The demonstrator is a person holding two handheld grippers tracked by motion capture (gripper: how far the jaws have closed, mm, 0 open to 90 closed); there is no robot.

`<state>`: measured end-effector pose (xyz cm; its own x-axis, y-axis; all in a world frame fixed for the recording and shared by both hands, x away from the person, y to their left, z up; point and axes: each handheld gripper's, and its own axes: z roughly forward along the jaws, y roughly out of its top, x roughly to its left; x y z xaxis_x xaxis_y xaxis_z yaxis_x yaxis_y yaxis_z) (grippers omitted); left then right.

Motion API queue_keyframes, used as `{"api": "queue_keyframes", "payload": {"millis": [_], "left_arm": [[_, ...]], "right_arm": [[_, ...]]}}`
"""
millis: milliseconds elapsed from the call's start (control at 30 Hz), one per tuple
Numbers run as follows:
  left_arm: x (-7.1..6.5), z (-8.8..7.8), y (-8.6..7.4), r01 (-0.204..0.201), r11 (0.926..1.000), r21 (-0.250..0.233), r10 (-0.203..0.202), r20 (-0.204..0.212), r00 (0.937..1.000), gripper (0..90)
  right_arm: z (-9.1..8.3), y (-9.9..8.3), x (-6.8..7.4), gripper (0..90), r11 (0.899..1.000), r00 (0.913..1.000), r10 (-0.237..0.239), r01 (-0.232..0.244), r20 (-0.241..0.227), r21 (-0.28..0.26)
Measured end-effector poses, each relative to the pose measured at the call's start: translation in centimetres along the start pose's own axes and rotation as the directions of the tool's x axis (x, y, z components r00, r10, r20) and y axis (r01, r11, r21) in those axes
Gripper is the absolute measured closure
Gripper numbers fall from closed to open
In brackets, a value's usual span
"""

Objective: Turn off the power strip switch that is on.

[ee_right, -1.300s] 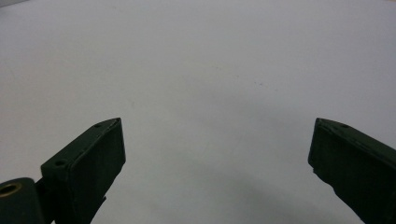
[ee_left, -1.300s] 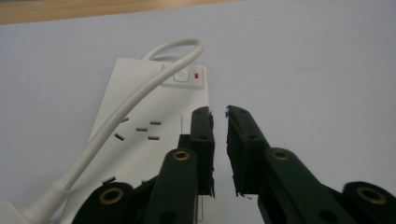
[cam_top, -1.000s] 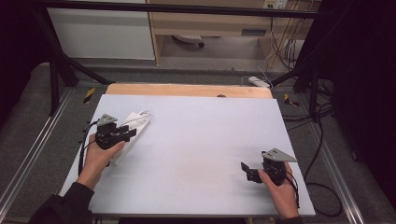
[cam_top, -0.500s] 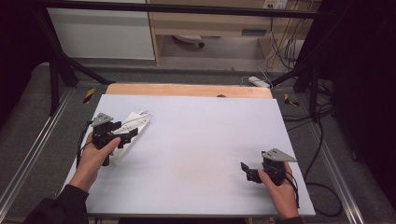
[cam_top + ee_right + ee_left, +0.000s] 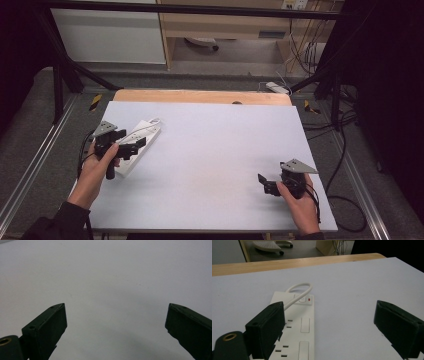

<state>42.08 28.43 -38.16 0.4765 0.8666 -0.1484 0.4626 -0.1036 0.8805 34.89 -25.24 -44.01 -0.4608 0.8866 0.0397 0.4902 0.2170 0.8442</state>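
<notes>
Hovering left gripper [image 5: 329, 327], jaws apart, over power strip [image 5: 140, 145] at surface [image 5: 215, 150] left edge, likely pre-grasp: next needs centring and closing; right gripper [image 5: 116, 332] idle, jaws apart.

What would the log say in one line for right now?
left gripper: open, over power strip | right gripper: open, above bare table | nothing held
</notes>
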Motion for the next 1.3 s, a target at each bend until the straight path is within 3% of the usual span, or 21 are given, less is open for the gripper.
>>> {"api": "queue_keyframes", "payload": {"millis": [400, 800, 1300], "left_arm": [[0.7, -2.1, 0.1, 0.011, 0.9996, -0.026, -0.011, -0.003, 0.9999, 6.8], [0.6, -4.8, -0.1, 0.024, 0.9986, -0.047, -0.026, -0.038, 0.9989, 6.8], [-0.5, -7.3, -0.9, 0.011, 0.9974, -0.071, -0.011, -0.009, 0.9999, 6.4]], "right_arm": [[0.0, 0.0, 0.0, 4.1, 1.000, 1.0000, -0.001, 0.001, 0.000, -0.002], [0.0, 0.0, 0.0, 4.1, 1.000, 1.0000, -0.002, 0.002, 0.001, -0.002], [0.0, 0.0, 0.1, 4.1, 1.000, 1.0000, -0.003, 0.003, 0.003, 0.003]]}}
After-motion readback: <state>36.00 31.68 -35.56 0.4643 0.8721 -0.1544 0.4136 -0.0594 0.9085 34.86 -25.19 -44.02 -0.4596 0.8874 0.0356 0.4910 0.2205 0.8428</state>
